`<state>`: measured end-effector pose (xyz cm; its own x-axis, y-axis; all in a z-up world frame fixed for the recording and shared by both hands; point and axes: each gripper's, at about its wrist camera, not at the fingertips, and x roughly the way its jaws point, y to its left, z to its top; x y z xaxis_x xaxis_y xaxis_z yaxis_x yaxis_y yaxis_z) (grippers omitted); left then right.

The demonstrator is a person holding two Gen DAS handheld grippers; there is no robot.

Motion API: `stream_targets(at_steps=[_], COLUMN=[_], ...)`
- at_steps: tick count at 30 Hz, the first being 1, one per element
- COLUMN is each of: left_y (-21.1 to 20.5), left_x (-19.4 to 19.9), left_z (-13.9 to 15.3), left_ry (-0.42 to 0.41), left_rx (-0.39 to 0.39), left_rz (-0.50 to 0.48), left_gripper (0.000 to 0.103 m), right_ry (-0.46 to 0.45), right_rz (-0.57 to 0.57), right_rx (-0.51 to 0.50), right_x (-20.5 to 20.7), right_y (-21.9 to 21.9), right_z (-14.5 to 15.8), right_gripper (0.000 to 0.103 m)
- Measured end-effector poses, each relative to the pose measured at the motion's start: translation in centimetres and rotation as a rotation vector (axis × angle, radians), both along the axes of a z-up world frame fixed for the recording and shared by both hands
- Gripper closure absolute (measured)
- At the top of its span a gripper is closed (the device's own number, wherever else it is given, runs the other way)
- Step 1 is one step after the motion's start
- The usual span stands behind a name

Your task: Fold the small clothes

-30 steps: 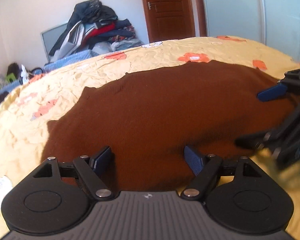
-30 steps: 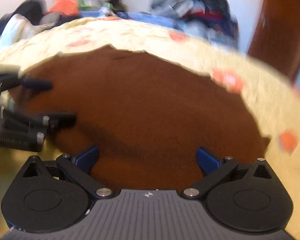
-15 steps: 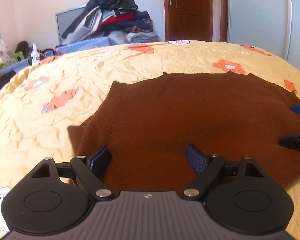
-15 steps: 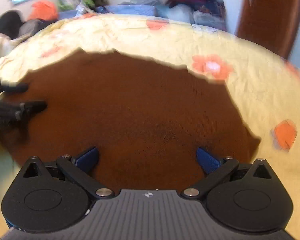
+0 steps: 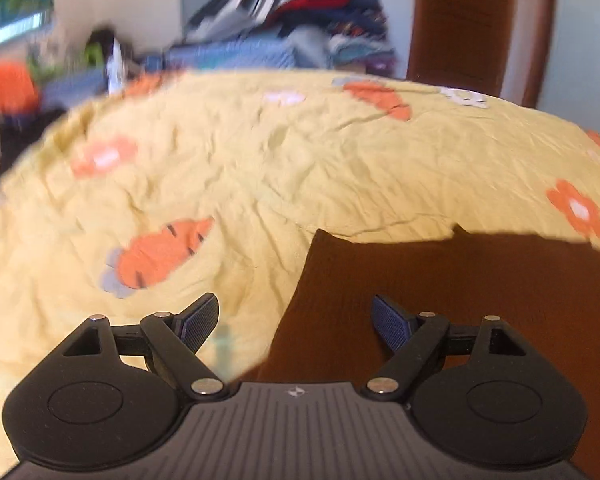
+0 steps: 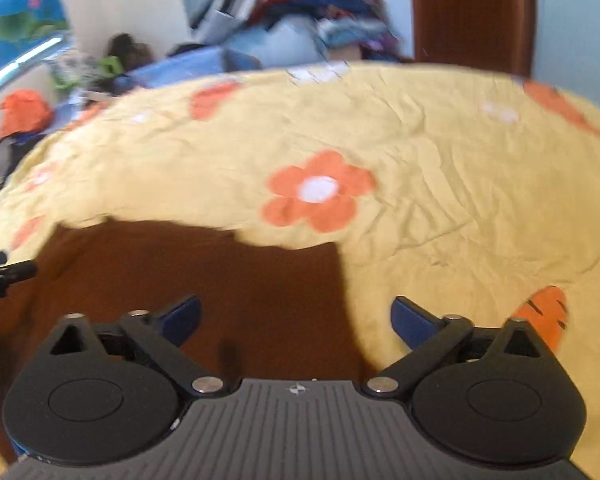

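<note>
Both views slid outward — more yellow bedspread [image 5: 340,168]

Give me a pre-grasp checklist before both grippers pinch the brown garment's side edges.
1. Left gripper straddles the brown garment left edge: ok; one pad is over the yellow bedsheet, one over cloth.
2. Right gripper straddles the right edge: ok; same split over cloth and sheet.
3. Grippers empty: ok; the jaws of both are closing, and no cloth is pinched.
4. Garment lying flat: cannot tell; only part shows, and the frames are blurred.
5. Pads low enough to catch the edge: cannot tell.
6. Grippers clear of each other: ok; the left gripper shows only at the far left of the right wrist view.
</note>
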<state>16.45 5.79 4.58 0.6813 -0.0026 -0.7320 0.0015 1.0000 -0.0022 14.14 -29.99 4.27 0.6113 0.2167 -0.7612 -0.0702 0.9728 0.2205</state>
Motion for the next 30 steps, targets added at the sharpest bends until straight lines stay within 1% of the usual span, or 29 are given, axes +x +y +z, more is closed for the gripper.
stream_targets(at_steps=[1,2,3,4,5,6,8,9,10,11,12,13,14,15,16,17,18,19,20,21,22,23,25,26,27,28,30], left_y=[0.1,0.1,-0.2,-0.7,-1.3,-1.7,-2.0,-1.8,-1.6,-1.4,-1.7,-2.0,-2.4,-2.8,-3.2,-3.5,-3.8,-4.2,-4.7,-5.3,-5.9,-6.6,-7.4,-7.2,-6.9,-6.6,-6.0], left_x=[0.6,0.9,1.0,1.3,1.3,1.2,0.8,1.1,1.6,1.5,1.4,1.4,1.1,0.6,-0.1,-0.9,-1.6,-2.2,-2.7,-3.2,-3.4,-3.4,-2.9,-3.0,-3.0,-2.8,-2.7], left_z=[-0.3,-0.4,-0.4,-0.3,-0.1,0.2,0.4,-0.1,-1.1,-1.5,-1.4,-1.1,-0.8,-0.3,0.2,0.8,1.2,1.5,1.5,1.3,0.9,0.2,-1.4,-1.4,-1.3,-1.5,-1.5], left_ry=[0.019,0.020,0.013,0.016,0.002,-0.032,-0.100,-0.099,-0.075,-0.109,-0.105,-0.097,-0.091,-0.097,-0.111,-0.126,-0.138,-0.149,-0.161,-0.175,-0.181,-0.163,-0.100,-0.114,-0.111,-0.095,-0.086], left_rx=[-0.024,-0.054,-0.073,-0.075,-0.053,-0.016,0.036,0.053,0.075,0.088,0.104,0.119,0.135,0.156,0.176,0.185,0.174,0.150,0.127,0.115,0.115,0.129,0.160,0.147,0.133,0.119,0.083], left_rz=[-0.013,-0.031,-0.052,-0.082,-0.095,-0.094,-0.081,-0.053,-0.028,-0.023,-0.023,-0.020,-0.025,-0.029,-0.019,-0.007,-0.009,-0.022,-0.033,-0.041,-0.059,-0.072,-0.087,-0.082,-0.078,-0.079,-0.080], left_gripper=[0.037,0.054,0.081,0.090,0.093,0.094,0.095,0.095,0.095,0.095,0.095,0.093,0.092,0.090,0.087,0.078,0.060,0.047,0.021,0.014,0.015,0.015,0.015,0.014,0.014,0.014,0.013], right_ry=[-0.032,-0.038,-0.048,-0.040,-0.035,-0.058,-0.155,-0.180,-0.178,-0.153,-0.113,-0.125,-0.128,-0.116,-0.105,-0.117,-0.169,-0.223,-0.248,-0.249,-0.235,-0.217,-0.174,-0.131,-0.133,-0.171,-0.156], right_rz=[0.004,0.025,0.048,0.074,0.077,0.072,0.048,0.023,0.004,-0.004,-0.001,-0.003,-0.001,-0.008,-0.020,-0.035,-0.047,-0.040,-0.011,0.019,0.046,0.075,0.113,0.116,0.129,0.148,0.112], right_rx=[0.004,0.017,0.016,0.040,0.071,0.096,0.122,0.138,0.141,0.121,0.098,0.092,0.097,0.108,0.116,0.116,0.112,0.110,0.111,0.102,0.080,0.048,-0.039,-0.091,-0.144,-0.173,-0.121], right_x=[0.2,0.2,0.1,0.3,0.4,1.3,0.8,0.5,0.4,0.7,1.0,0.7,0.4,0.2,-0.1,-0.6,-1.6,-2.7,-3.4,-3.7,-3.8,-3.8,-3.2,-2.8,-2.7,-3.1,-2.8], right_y=[-0.1,0.1,1.0,1.1,1.0,0.9,0.1,-0.4,-0.9,-0.9,-0.6,-0.4,-0.2,-0.1,0.0,0.2,0.4,1.0,1.7,2.8,4.0,5.1,6.9,7.3,7.4,7.4,6.5], right_z=[-0.1,-0.3,-0.2,-0.2,-0.2,-0.2,0.7,0.9,0.5,-0.3,-1.5,-2.1,-2.1,-1.8,-1.2,-0.4,0.3,1.2,2.0,2.3,2.3,1.9,0.1,-1.3,-2.7,-3.0,-2.5], right_gripper=[0.015,0.020,0.034,0.072,0.090,0.089,0.089,0.089,0.089,0.089,0.089,0.087,0.077,0.062,0.035,0.022,0.010,0.008,0.007,0.006,0.006,0.005,0.005,0.005,0.001,0.000,0.000])
